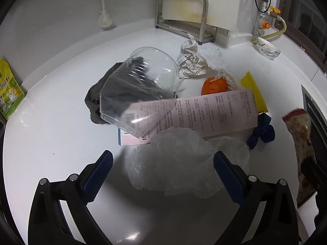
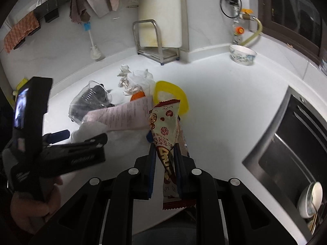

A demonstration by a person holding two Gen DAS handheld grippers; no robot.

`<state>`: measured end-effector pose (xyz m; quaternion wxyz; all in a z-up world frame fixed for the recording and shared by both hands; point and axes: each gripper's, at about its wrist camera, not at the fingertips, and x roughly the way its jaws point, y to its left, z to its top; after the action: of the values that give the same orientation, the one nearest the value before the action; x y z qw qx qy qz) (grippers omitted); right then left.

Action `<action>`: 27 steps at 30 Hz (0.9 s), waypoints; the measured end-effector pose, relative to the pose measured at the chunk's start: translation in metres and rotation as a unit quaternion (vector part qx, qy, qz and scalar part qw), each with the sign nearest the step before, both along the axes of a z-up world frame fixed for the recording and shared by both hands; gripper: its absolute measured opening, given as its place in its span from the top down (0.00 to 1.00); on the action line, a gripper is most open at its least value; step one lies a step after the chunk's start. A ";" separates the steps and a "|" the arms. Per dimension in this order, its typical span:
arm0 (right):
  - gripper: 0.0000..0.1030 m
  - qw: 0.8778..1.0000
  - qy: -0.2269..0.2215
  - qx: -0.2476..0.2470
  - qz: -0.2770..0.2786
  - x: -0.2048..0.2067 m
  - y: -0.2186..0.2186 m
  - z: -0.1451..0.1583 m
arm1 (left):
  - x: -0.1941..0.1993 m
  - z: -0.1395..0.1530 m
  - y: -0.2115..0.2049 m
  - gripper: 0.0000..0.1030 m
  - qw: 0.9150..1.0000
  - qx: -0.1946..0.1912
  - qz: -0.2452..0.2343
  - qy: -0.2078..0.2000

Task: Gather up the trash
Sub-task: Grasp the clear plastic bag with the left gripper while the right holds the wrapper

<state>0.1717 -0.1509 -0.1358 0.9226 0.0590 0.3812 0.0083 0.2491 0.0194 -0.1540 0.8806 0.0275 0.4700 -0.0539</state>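
A pile of trash lies on the white counter (image 1: 61,143): a clear plastic cup (image 1: 141,85) on its side, a pink printed receipt (image 1: 204,112), crumpled clear plastic film (image 1: 179,163), an orange peel (image 1: 214,86), crumpled paper (image 1: 190,61) and a yellow wrapper (image 1: 253,94). My left gripper (image 1: 163,175) stands open just above the plastic film, its jaws on either side of it without touching. My right gripper (image 2: 165,159) is shut on a red-and-cream snack wrapper (image 2: 163,126), held up off the counter; the same wrapper (image 1: 300,138) shows at the right edge of the left wrist view.
A dark grey cloth (image 1: 98,102) lies behind the cup, a blue cloth scrap (image 1: 261,132) right of the receipt. A metal rack (image 1: 179,16), a patterned bowl (image 2: 242,54) and a brush (image 1: 104,10) stand along the back wall. A steel sink (image 2: 286,147) is at the right.
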 end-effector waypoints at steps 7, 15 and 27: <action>0.84 1.000 0.004 0.010 -0.013 -0.017 -0.001 -0.001 | 0.000 -0.010 -0.003 0.53 1.000 0.009 -0.009 0.007; 0.84 0.999 0.012 0.018 -0.025 -0.038 -0.003 0.003 | -0.018 0.004 0.001 0.62 1.000 0.010 -0.023 -0.002; 0.84 0.999 0.025 0.023 -0.033 -0.081 -0.011 0.012 | -0.066 0.045 0.001 0.62 0.998 0.018 -0.060 -0.015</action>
<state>0.0903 -0.1617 -0.1235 0.9111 0.0931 0.4013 -0.0151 0.1826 0.0200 -0.1095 0.8823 0.0722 0.4548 -0.0977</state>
